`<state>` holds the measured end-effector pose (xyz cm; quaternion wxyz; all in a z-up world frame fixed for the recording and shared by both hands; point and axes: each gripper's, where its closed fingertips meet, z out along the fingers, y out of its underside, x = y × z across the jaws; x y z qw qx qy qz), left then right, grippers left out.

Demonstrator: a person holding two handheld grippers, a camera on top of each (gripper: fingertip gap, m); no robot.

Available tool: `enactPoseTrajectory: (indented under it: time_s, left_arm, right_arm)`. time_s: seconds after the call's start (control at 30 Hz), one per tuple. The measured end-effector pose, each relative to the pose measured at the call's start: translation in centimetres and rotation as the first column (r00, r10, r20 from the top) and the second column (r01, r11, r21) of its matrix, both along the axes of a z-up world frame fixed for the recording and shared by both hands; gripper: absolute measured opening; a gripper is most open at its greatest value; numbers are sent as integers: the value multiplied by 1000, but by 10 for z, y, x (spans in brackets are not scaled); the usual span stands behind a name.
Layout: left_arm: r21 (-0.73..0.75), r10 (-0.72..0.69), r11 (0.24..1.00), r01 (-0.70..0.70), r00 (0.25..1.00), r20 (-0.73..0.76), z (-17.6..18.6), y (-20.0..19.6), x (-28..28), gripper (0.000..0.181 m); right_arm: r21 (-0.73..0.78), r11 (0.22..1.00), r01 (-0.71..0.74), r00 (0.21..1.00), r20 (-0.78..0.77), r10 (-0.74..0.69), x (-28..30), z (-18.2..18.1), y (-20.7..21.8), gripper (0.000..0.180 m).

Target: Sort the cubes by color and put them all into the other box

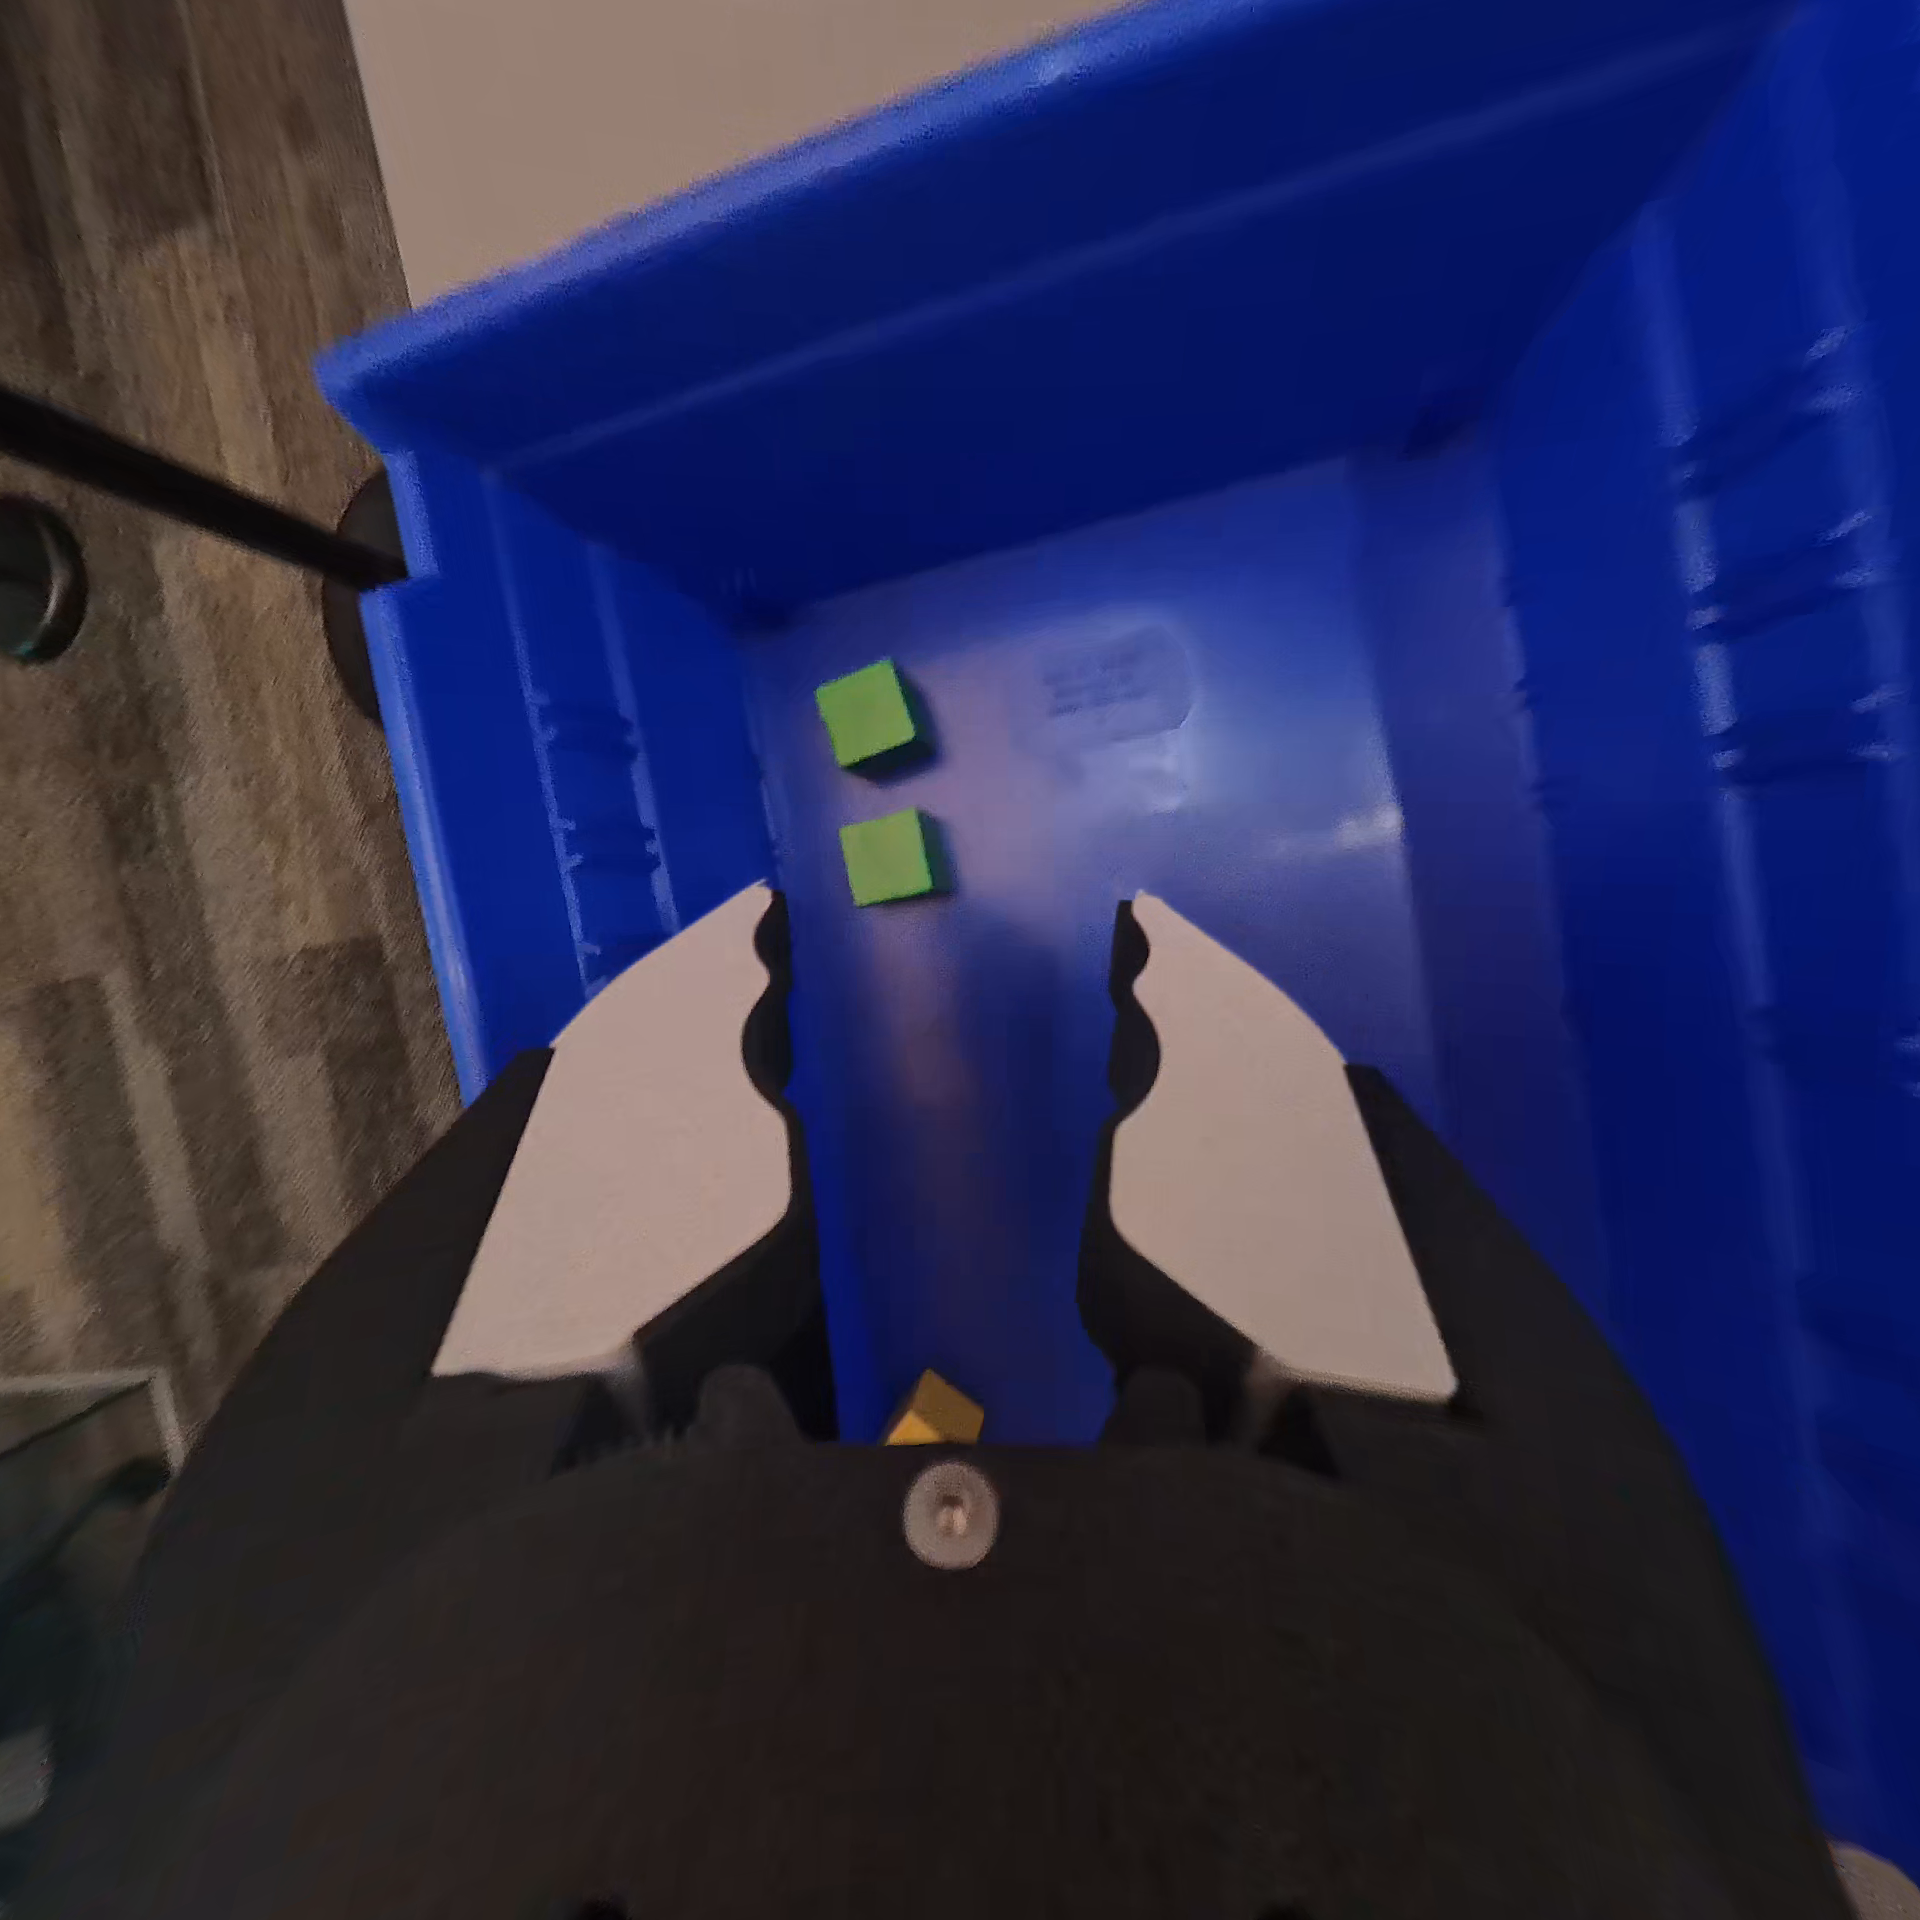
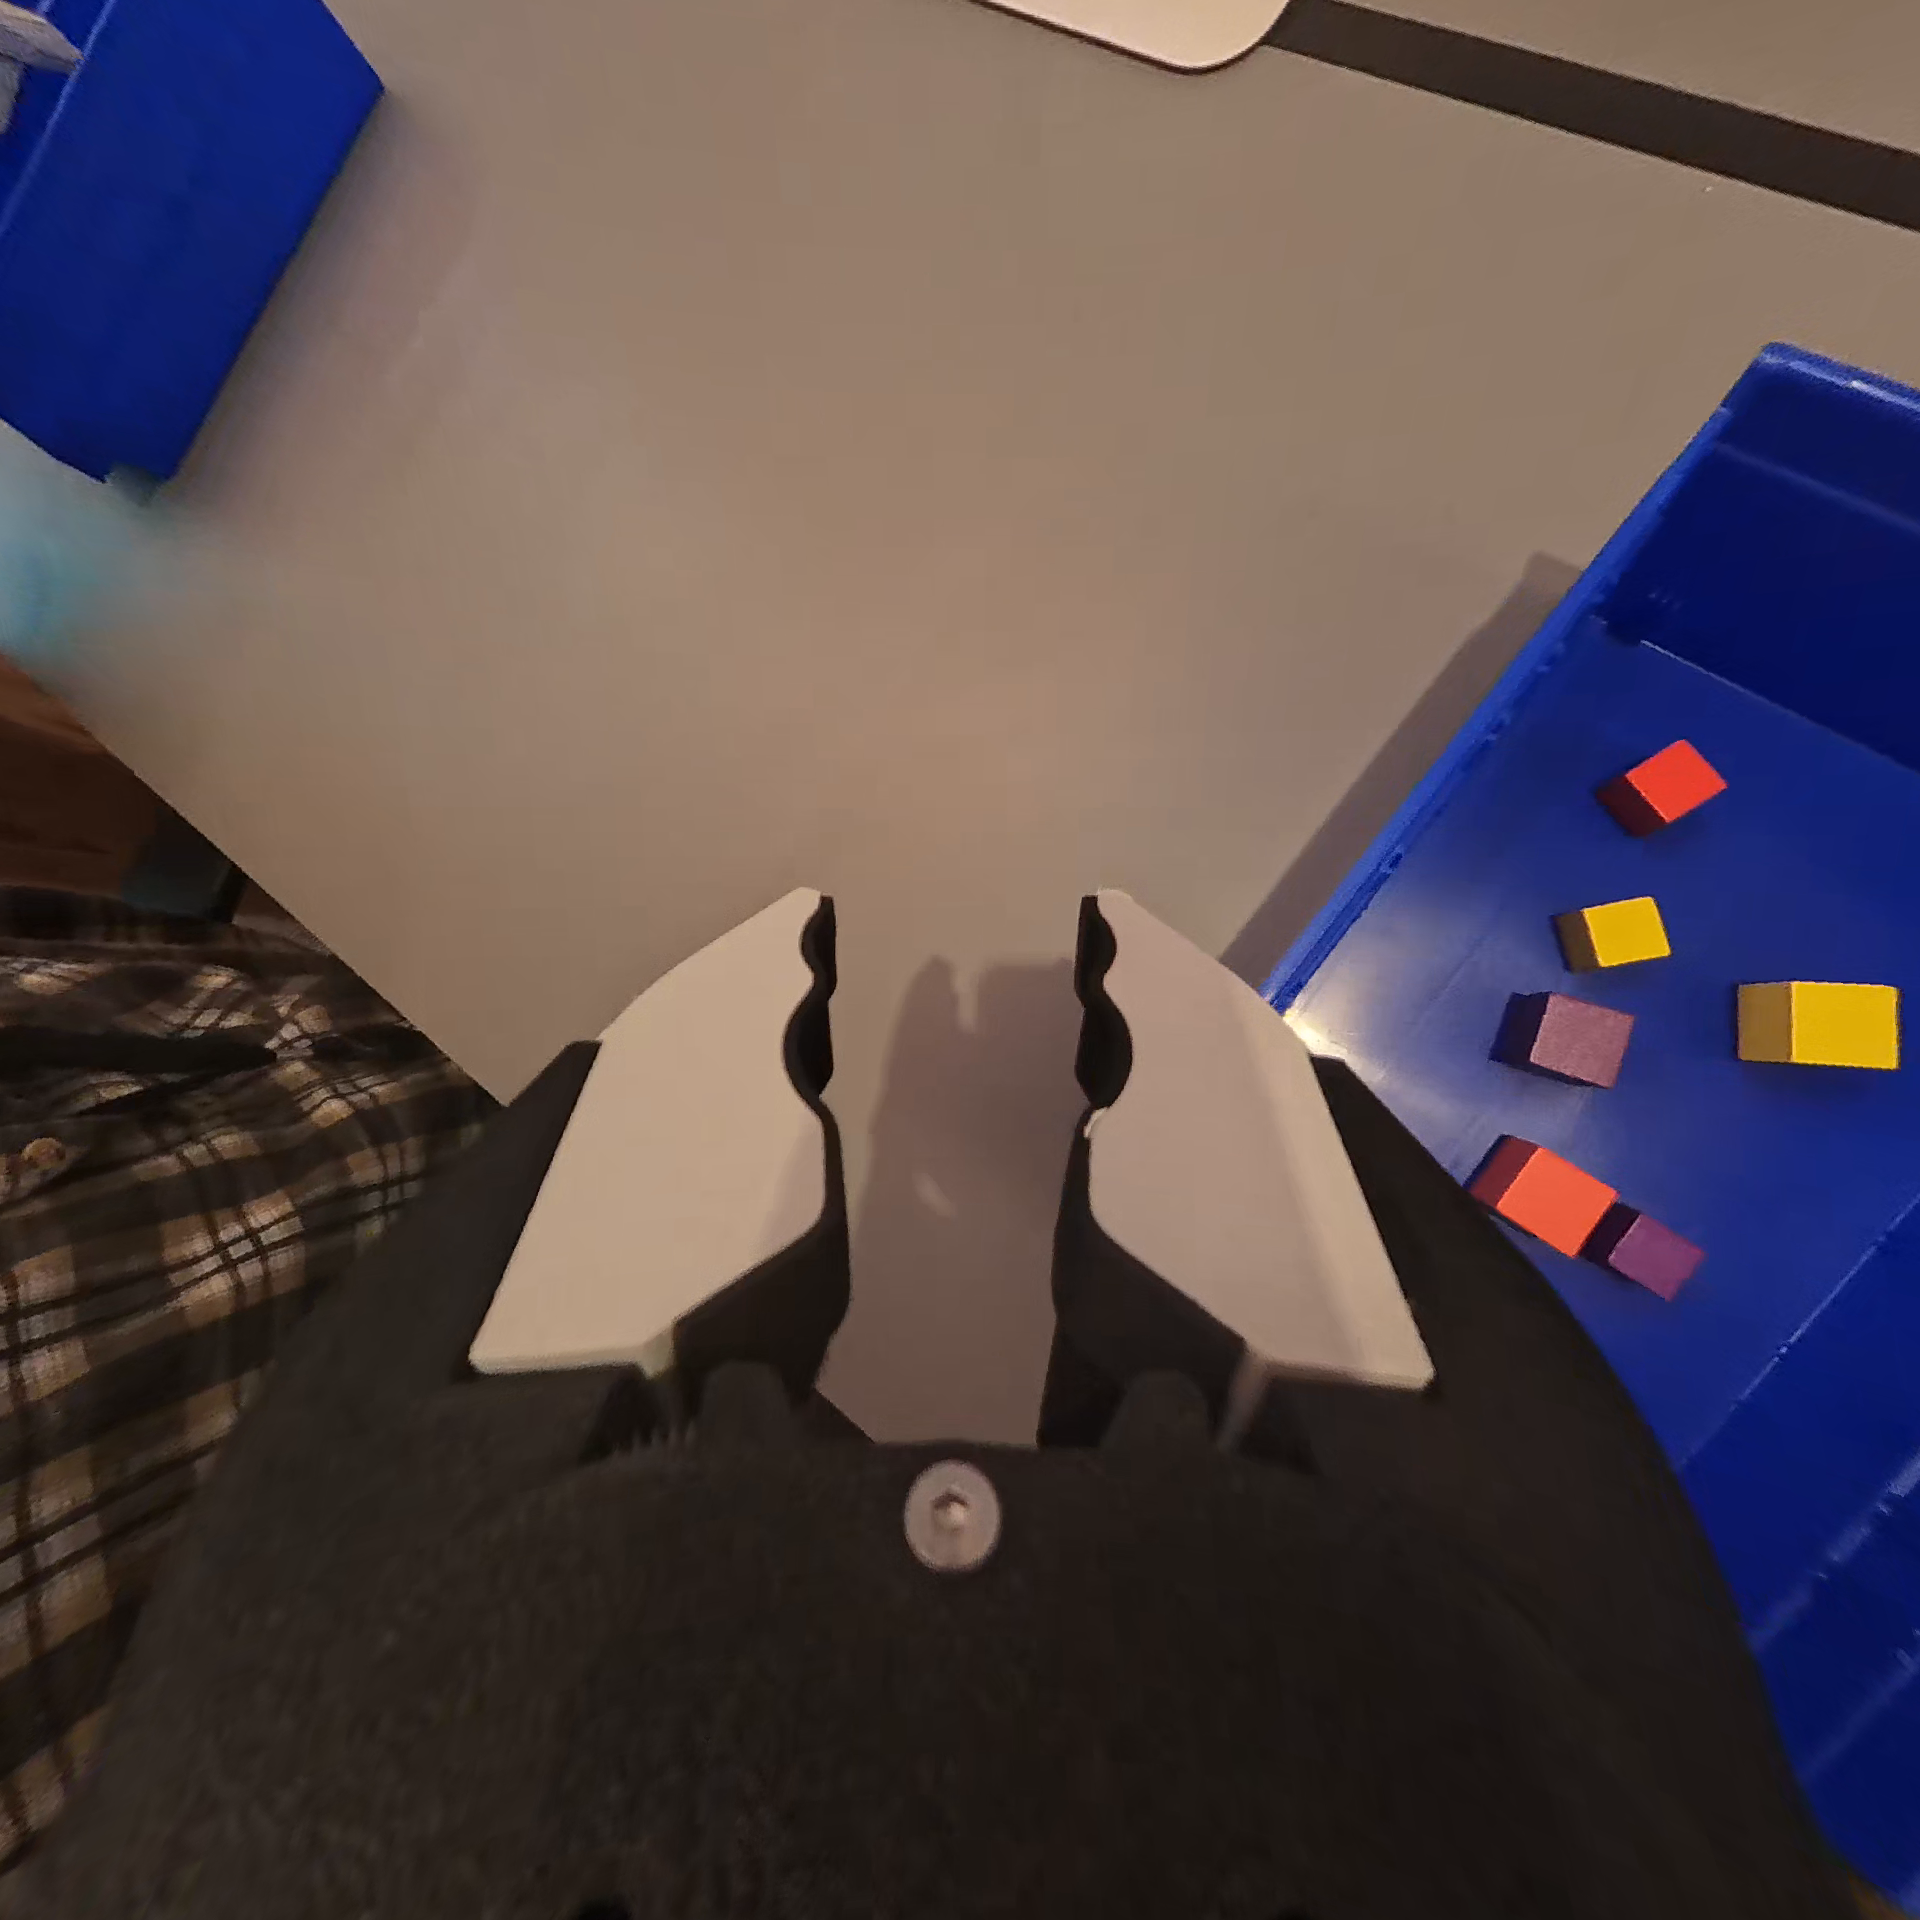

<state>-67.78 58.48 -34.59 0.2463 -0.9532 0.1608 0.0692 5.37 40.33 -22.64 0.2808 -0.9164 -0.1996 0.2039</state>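
In the left wrist view my left gripper (image 1: 951, 904) is open and empty above the inside of a blue box (image 1: 1039, 312). Two green cubes (image 1: 864, 713) (image 1: 886, 857) lie on its floor near the left wall, just beyond the left fingertip. A yellow cube (image 1: 935, 1411) shows between the finger bases. In the right wrist view my right gripper (image 2: 956, 914) is open and empty over the grey table (image 2: 831, 468). To its right a second blue box (image 2: 1455, 914) holds two red cubes (image 2: 1662, 787) (image 2: 1548, 1200), two yellow cubes (image 2: 1612, 932) (image 2: 1818, 1023) and two purple cubes (image 2: 1569, 1039) (image 2: 1652, 1254).
The first blue box also shows at the far left of the right wrist view (image 2: 156, 229). A plaid sleeve (image 2: 187, 1143) lies at the left past the table's edge. A pale flat object (image 2: 1143, 26) sits at the table's far side. Wood floor (image 1: 156, 831) lies left of the box.
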Motion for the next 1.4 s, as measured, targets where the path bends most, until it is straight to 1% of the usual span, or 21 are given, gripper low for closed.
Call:
enactPoseTrajectory:
  time_s: [0.17,0.3,0.5,0.63,0.7,0.73,0.8,0.87,0.93,0.97,1.03,1.1,1.13,1.2,1.27,1.33,1.4]
  left_arm:
    - [-105,1,994,-11,995,-96,-23,1,-13,60]
    - [-120,31,992,-42,995,-97,-36,9,-15,57]
    - [-155,126,977,-143,986,-112,-53,17,-28,52]
    - [-156,141,976,-150,988,-66,-57,23,-25,25]
    - [-168,116,978,-127,991,-70,-56,21,-24,24]
    - [-176,101,978,-111,993,-65,-54,19,-23,24]
    - [-124,69,990,-72,997,-32,-37,20,-18,23]
    - [-5,-3,1000,3,998,59,-2,24,2,22]
    - [158,-143,980,123,982,122,46,25,41,22]
    - [229,-213,956,181,969,126,70,22,65,22]
    - [356,-389,874,331,915,105,112,8,130,22]
    - [438,-548,757,484,836,23,141,-14,201,22]
    - [468,-612,692,549,791,-23,151,-27,236,22]
    - [509,-727,556,657,681,-84,160,-56,306,22]
    - [541,-815,430,723,569,-112,160,-84,367,22]
    - [585,-862,328,742,488,-135,162,-106,410,22]
    - [638,-899,259,725,422,-115,165,-123,440,22]
  right_arm:
    - [-9,1000,-5,1000,-2,5,-2,-2,-2,44]
    - [-13,1000,-9,1000,-15,9,-4,-3,-4,44]
    - [-6,1000,-5,1000,-14,5,-5,0,-8,44]
    - [-4,1000,-13,999,-39,12,-10,5,-11,44]
    - [2,1000,-18,999,-46,18,-13,7,-12,44]
    - [7,1000,-21,998,-51,22,-15,8,-13,44]
    - [15,999,-30,997,-75,31,-21,10,-14,43]
    - [26,999,-42,991,-126,45,-33,13,-13,43]
    - [52,997,-50,977,-205,60,-48,20,-6,43]
    - [66,997,-49,966,-252,64,-57,23,-1,43]
    - [83,995,-51,927,-368,78,-80,29,14,44]
    - [71,996,-57,852,-516,85,-108,35,30,51]
    - [58,996,-67,796,-599,89,-125,39,37,54]
    - [0,991,-135,655,-750,89,-161,45,45,58]
    - [-57,967,-249,509,-857,81,-197,50,46,59]
    - [-79,939,-336,419,-905,74,-224,51,43,58]
    - [-85,915,-395,358,-931,68,-243,50,38,57]
